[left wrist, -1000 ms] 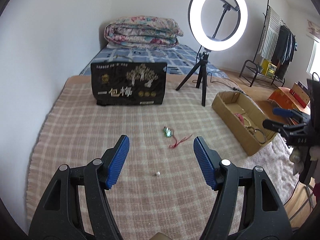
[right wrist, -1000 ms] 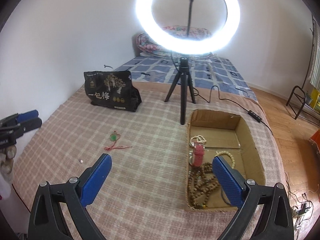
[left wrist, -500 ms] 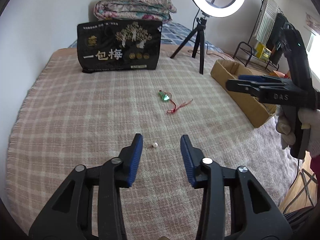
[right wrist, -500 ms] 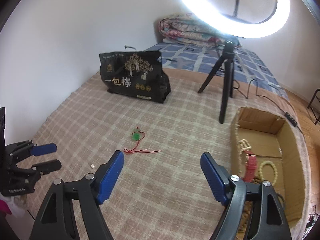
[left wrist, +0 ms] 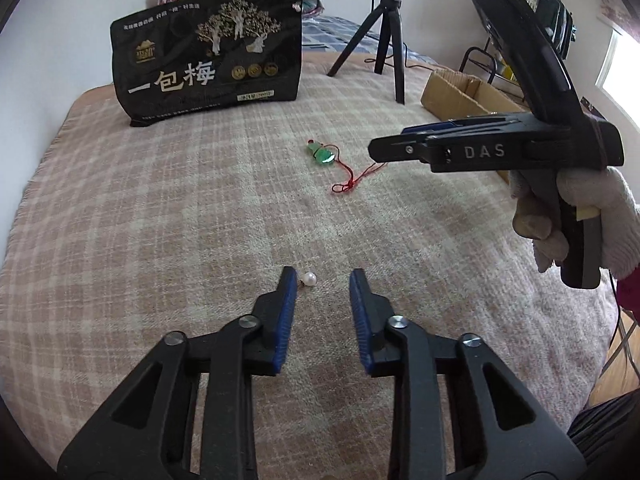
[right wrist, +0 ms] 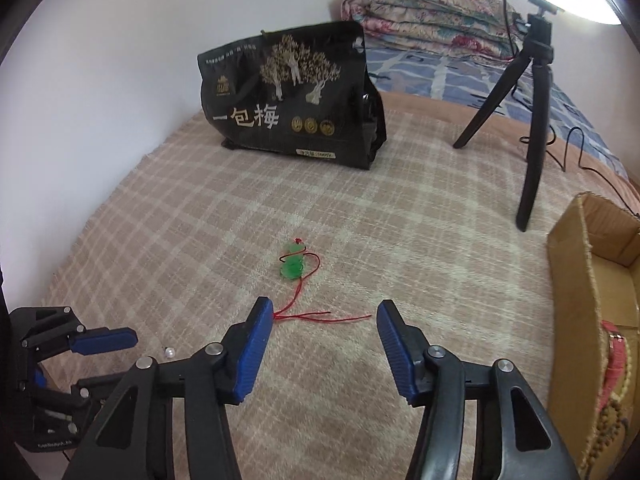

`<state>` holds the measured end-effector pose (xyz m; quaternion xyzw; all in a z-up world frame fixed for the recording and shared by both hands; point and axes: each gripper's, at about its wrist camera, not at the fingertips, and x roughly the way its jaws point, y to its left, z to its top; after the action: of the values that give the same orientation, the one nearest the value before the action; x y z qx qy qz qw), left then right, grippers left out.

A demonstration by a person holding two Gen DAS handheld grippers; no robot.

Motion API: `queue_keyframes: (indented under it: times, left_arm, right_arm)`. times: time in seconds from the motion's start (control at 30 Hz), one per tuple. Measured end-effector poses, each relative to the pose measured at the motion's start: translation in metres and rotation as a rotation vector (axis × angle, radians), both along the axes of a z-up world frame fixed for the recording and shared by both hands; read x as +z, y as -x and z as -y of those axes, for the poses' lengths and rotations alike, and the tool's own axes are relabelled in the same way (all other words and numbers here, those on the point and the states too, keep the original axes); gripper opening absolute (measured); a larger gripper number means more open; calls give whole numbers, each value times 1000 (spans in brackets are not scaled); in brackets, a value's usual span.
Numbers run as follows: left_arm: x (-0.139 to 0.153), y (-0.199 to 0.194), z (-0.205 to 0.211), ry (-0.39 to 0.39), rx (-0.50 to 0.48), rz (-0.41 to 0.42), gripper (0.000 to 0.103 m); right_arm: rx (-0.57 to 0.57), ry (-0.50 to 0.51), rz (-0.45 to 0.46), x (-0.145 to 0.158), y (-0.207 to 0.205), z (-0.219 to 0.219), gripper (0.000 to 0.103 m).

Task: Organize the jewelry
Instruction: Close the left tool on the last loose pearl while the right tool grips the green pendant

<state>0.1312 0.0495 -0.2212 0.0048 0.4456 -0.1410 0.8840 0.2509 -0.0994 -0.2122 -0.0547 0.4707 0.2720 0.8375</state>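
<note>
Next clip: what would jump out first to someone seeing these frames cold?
Probably the big black snack bag with gold trees and white lettering, standing at the far side of the plaid blanket. Next, the green pendant on its red cord, lying mid-blanket just ahead of the open right gripper. Then the tiny white pearl beside the open left gripper, close to its left finger.

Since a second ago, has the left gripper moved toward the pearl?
Yes. The left gripper has come forward and down across the plaid blanket, away from the near edge; the pearl now sits just beside its left fingertip, gripper open.
</note>
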Motion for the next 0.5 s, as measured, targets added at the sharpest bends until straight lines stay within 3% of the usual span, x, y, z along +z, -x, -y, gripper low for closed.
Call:
queue_keyframes:
  times: [0.33,0.5]
  left_arm:
    - [-16,-11,-5,-9,40,-20,23]
    - [-20,-13,-8,-8,57,-21,13]
  right_arm:
    - [25,-6,-9,-13,-12,-21,50]
    - [48,-3,-9,-17,-16,-34,47]
